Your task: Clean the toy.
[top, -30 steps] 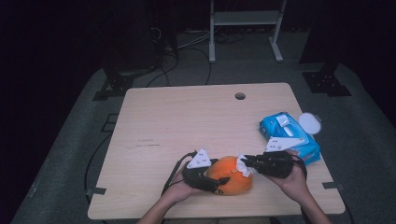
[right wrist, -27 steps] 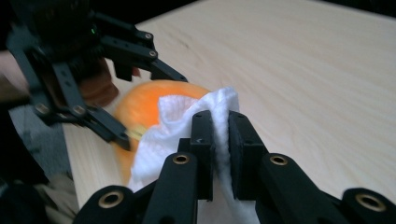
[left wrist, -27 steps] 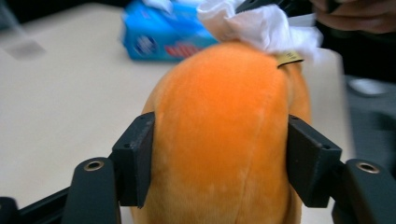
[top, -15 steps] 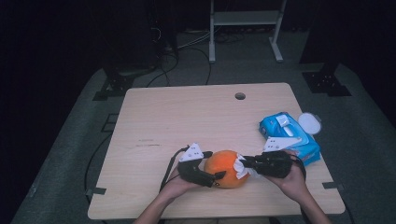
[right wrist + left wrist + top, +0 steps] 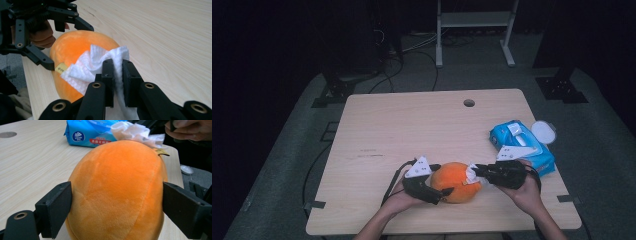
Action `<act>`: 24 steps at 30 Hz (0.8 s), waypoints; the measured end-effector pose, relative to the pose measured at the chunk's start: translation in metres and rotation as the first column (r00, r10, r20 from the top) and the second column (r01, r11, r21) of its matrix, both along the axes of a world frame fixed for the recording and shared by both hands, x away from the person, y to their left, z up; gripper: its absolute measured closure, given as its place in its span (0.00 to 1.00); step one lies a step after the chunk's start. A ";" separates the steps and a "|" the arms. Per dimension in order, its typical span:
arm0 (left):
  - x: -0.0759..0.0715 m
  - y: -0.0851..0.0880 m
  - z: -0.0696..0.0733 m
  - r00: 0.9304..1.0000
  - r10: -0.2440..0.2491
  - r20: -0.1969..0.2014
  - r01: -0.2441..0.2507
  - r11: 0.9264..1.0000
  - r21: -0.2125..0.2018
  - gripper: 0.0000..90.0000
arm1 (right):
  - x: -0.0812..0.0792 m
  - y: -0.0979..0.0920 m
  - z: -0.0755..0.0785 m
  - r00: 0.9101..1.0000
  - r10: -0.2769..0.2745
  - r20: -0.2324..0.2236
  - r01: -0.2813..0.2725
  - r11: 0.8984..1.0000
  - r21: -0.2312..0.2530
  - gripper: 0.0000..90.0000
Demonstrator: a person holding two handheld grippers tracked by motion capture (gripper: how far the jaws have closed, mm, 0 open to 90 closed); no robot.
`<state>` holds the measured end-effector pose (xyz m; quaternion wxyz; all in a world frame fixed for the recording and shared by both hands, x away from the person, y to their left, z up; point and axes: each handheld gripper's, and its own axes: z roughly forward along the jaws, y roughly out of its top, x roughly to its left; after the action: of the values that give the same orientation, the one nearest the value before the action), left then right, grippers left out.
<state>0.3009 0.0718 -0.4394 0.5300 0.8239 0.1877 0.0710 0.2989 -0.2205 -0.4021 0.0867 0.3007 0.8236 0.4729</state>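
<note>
Two grippers: wipe [image 5: 100,62] pinched (right), plush [image 5: 455,181] straddled.

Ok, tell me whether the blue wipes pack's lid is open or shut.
Open: on the wipes pack the round white lid is flipped out past its far right end in the high view.

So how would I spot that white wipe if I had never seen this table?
Start at the wooden table and go to its near edge, where an orange plush toy lies between two hand-held grippers. The white wipe is the crumpled sheet draped on the toy's end, pinched in the right gripper. It is the one loose white sheet, apart from the blue wipes pack behind.
</note>
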 end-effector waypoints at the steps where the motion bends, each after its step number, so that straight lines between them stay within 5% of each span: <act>1: -0.001 -0.001 0.000 1.000 -0.006 0.015 0.006 1.000 0.009 0.16 | -0.001 0.001 0.001 1.000 0.002 -0.001 -0.002 1.000 0.002 0.89; 4: -0.007 -0.004 0.001 0.997 -0.035 0.069 0.032 0.999 0.044 0.20 | -0.007 0.010 0.006 0.999 0.028 0.024 -0.028 1.000 -0.002 0.89; 8: -0.007 -0.001 -0.001 0.996 -0.048 0.080 0.046 0.998 0.033 0.21 | -0.009 0.014 0.008 0.998 0.034 0.044 -0.033 0.999 -0.015 0.89; 14: 0.002 0.001 0.000 0.998 -0.002 -0.065 -0.002 0.999 -0.054 0.13 | -0.007 0.006 0.003 1.000 0.021 0.023 -0.021 1.000 -0.001 0.90; 20: -0.009 -0.008 0.003 0.995 -0.066 0.081 0.064 0.998 0.029 0.22 | -0.014 0.025 0.014 0.995 0.078 0.059 -0.079 0.997 0.014 0.89; 22: -0.010 -0.007 0.003 0.994 -0.065 0.083 0.063 0.997 0.033 0.22 | -0.014 0.027 0.015 0.995 0.075 0.070 -0.075 0.997 0.002 0.89; 24: -0.005 -0.004 0.003 0.999 -0.032 0.034 0.032 0.999 0.007 0.16 | -0.013 0.024 0.014 0.995 0.062 0.073 -0.062 0.998 -0.005 0.89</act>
<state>0.2958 0.0683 -0.4362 0.5316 0.8271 0.1652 0.0771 0.2859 -0.1966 -0.3884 0.1026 0.2574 0.8295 0.4850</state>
